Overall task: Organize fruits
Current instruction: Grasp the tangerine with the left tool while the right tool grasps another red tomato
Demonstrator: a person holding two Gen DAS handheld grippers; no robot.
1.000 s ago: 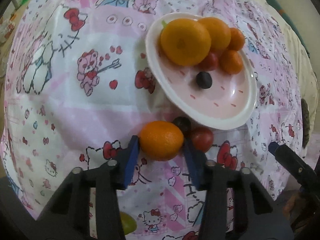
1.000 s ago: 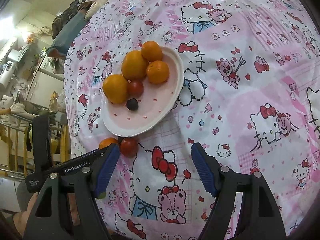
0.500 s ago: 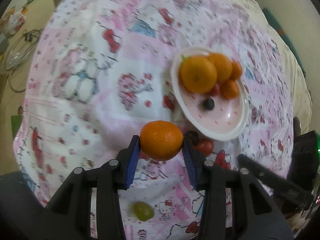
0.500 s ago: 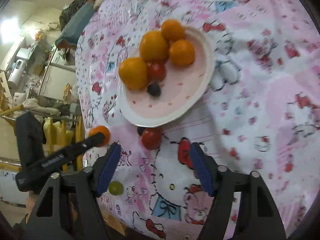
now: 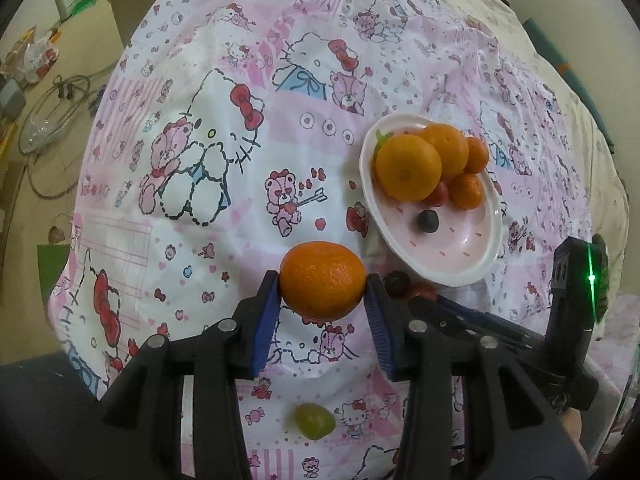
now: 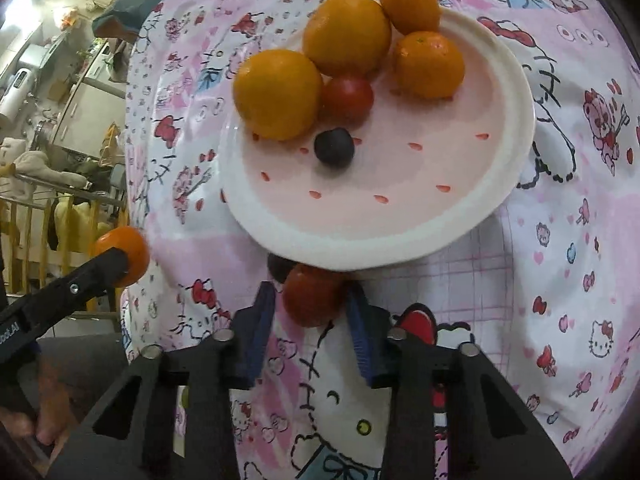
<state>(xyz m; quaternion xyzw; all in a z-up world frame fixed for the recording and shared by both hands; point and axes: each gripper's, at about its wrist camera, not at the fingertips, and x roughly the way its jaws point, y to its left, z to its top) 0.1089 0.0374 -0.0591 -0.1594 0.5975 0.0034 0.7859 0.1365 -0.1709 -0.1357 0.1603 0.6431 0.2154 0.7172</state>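
Orange mandarin (image 5: 322,279) clamped at its widest in left gripper (image 5: 322,300), firm, light; soft tomato (image 6: 314,295) between right gripper (image 6: 312,316) fingers near plate (image 6: 516,152) edge, squeeze gently.

Plate (image 6: 516,92) front half bare
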